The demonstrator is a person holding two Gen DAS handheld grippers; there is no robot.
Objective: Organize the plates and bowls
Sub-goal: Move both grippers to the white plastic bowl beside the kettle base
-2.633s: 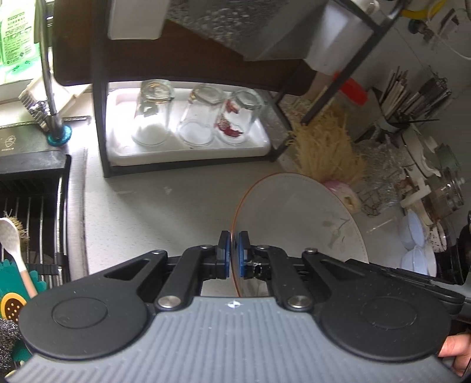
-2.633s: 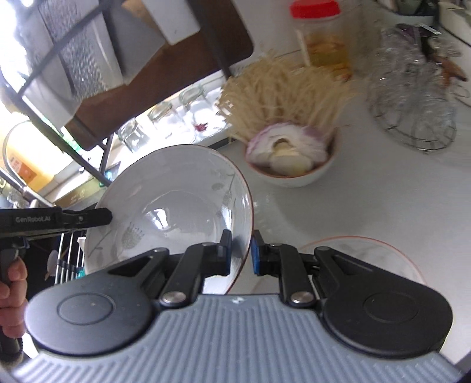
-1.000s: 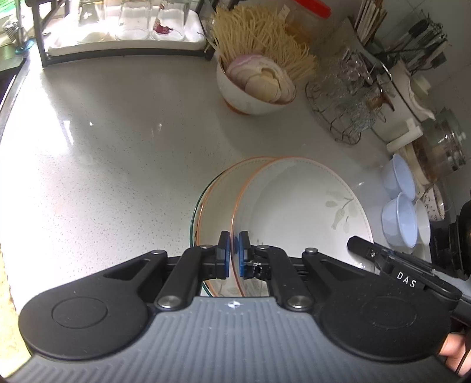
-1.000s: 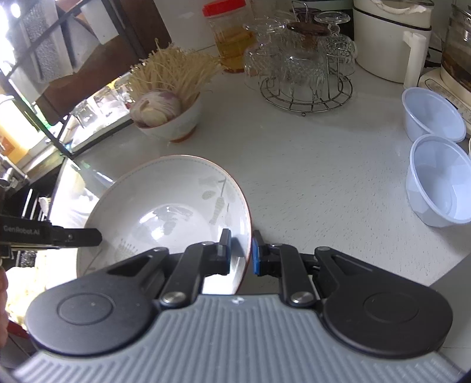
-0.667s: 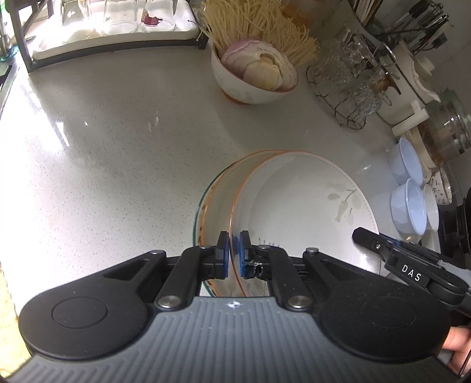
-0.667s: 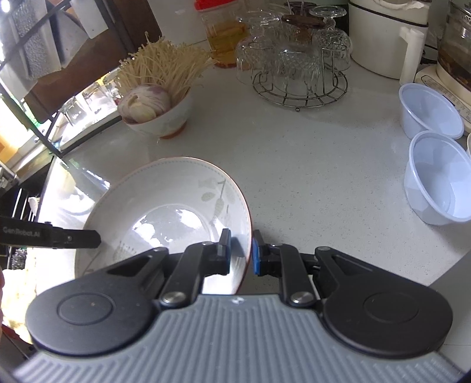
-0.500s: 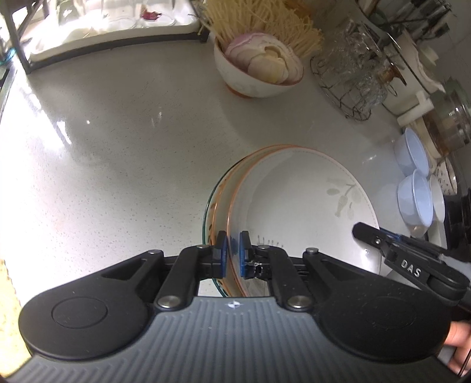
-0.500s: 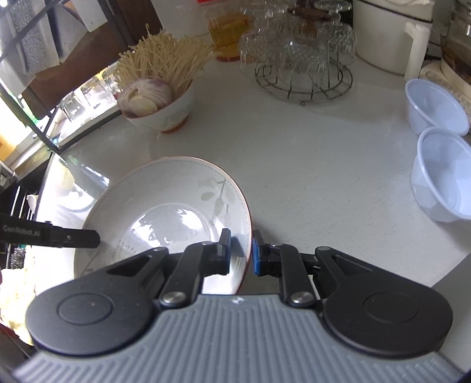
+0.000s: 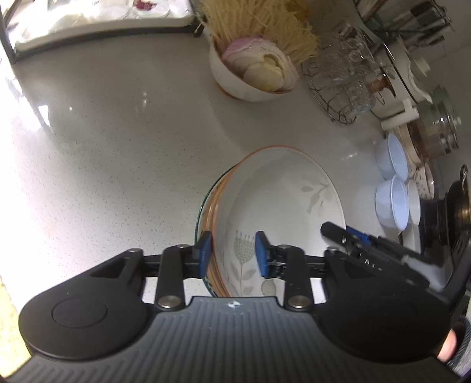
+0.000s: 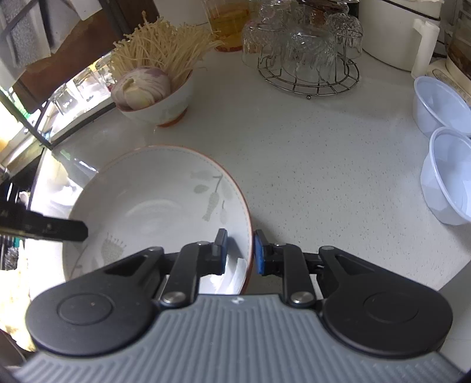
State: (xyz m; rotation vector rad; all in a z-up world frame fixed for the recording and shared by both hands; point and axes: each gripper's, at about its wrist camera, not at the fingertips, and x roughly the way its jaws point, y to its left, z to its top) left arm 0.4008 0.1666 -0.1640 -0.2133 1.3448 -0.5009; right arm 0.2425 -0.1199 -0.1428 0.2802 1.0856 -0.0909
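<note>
A white deep plate (image 9: 279,200) with an orange rim and leaf print lies on a stack of plates on the counter; a glass plate's green edge (image 9: 203,203) shows under it. My left gripper (image 9: 234,254) straddles the plate's near left rim. Its jaws are opening, with the inner pad well clear of the rim. In the right wrist view the same plate (image 10: 153,200) has its right rim between the jaws of my right gripper (image 10: 240,249). Those jaws are also opening, and a gap shows at the inner pad. Each gripper's finger shows in the other's view.
A bowl of sliced onion and enoki mushrooms (image 10: 153,97) stands behind the stack. Upturned glasses on a wire rack (image 10: 306,56) are at the back right. Clear plastic bowls (image 10: 447,173) sit at the right. A black shelf rack with glasses (image 9: 88,17) is at the far left.
The plate has come down onto the stack. My left jaws, shut on its rim before, have spread apart. My right jaws have loosened a little.
</note>
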